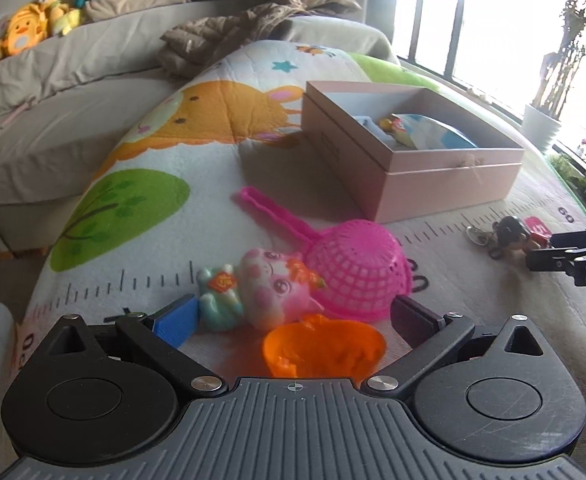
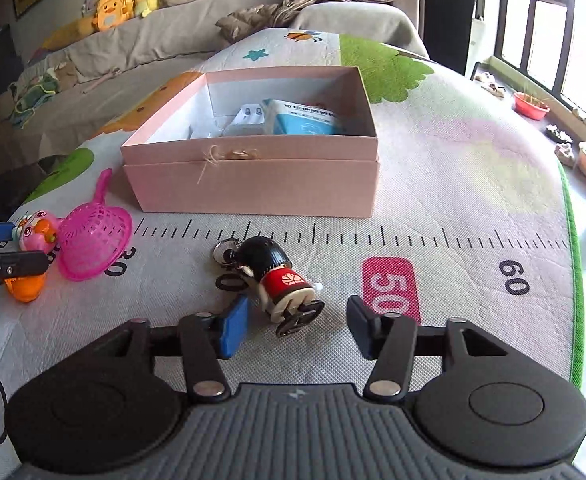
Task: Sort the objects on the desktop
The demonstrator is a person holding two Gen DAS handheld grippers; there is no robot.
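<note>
Where the cartoon play mat [image 2: 473, 168] with its printed ruler covers the floor, a grey-draped sofa [image 2: 181, 36] (plush toys at its far end) rises behind and bright windows [image 2: 549, 20] stand to the right. On it sits an open pink box [image 2: 253, 184]. Beside a pink strainer [image 1: 357, 268], the left gripper [image 1: 293, 316] gapes around a pink pig toy [image 1: 269, 284] and an orange cup [image 1: 325, 350], gripping neither. Before the box, the right gripper [image 2: 299, 324] stands half open, its blue pad beside a doll keychain [image 2: 277, 280] lying unheld.

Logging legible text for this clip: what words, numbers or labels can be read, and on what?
"50": white digits on a pink patch of the play mat.
"60": black, by the mat's printed ruler.
"30": black, partly hidden by the pink strainer.
Blue packet in the pink box: print too small to read.
Doll keychain: white emblem, no readable letters.
</note>
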